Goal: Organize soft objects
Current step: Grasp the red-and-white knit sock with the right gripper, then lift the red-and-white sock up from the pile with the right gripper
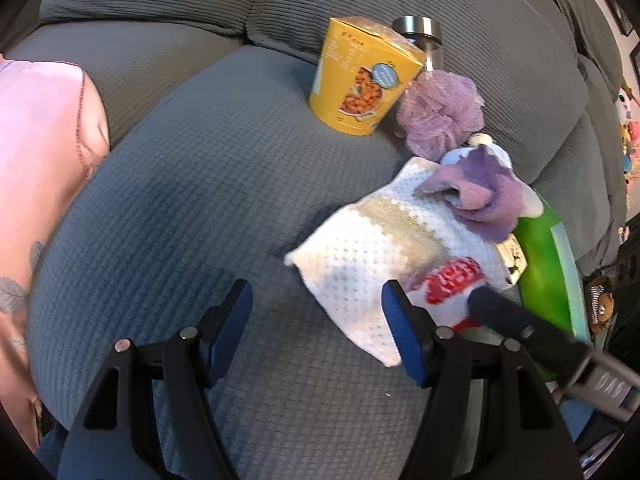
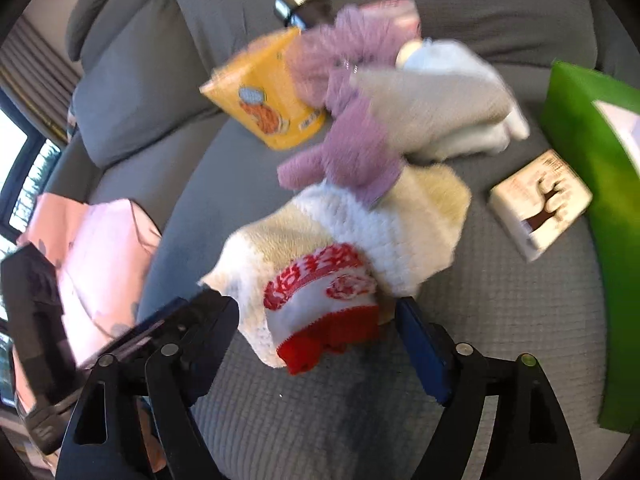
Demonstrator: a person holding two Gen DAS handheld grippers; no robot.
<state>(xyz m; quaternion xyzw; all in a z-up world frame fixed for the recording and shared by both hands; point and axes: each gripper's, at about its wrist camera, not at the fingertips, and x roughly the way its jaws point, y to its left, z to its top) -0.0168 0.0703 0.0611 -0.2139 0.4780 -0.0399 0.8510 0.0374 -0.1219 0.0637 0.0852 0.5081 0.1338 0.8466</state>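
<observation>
Sofa [image 1: 168, 184]: grey, quilted seat with back cushions; a window at the right view's left edge.
Green bag [image 2: 592, 168]: beside the pile; contents hidden.
Towel [image 2: 360, 232]: white-beige, on the seat.
Yellow carton [image 1: 356, 80]: upright behind, closed.
Red-white sock [image 2: 324, 300]: on the towel.
Left gripper [image 1: 316, 320]: fingers apart, empty.
Right gripper [image 2: 316, 332]: fingers spread either side of the sock, not gripping.
</observation>
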